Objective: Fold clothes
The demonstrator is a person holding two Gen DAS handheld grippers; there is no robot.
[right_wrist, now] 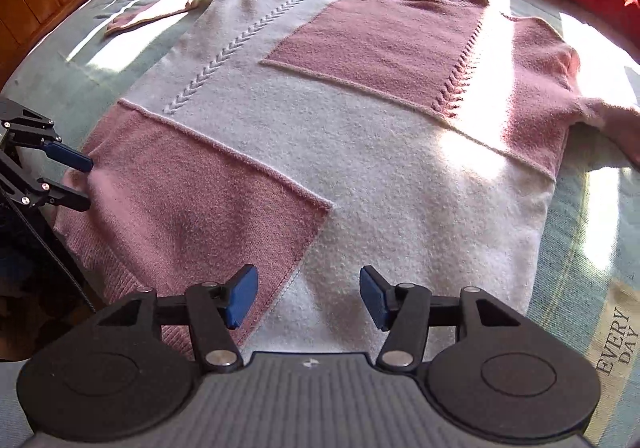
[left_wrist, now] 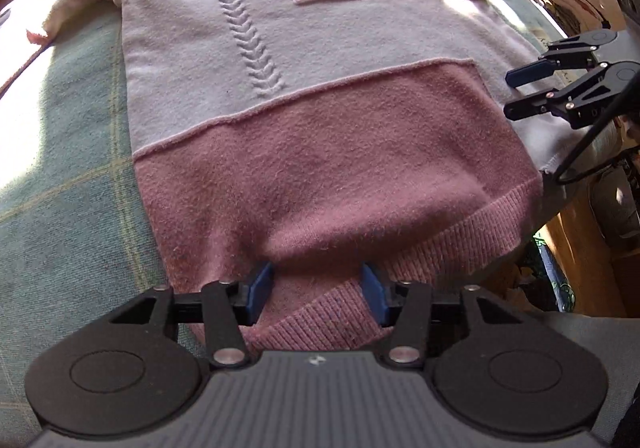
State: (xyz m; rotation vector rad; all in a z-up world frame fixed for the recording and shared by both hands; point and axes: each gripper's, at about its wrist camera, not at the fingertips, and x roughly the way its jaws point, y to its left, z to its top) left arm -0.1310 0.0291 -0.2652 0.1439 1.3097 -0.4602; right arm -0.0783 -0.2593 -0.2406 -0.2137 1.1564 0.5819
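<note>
Sweater hem bunches between spread left claw; right claw spread above it.

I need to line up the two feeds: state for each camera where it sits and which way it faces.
Left wrist: on the left gripper, looking down along the pink hem up the sweater; right gripper shows at right.
Right wrist: on the right gripper, over the white hem; left gripper shows at left.
Shared: sweater, green bedcover, both grippers.
</note>
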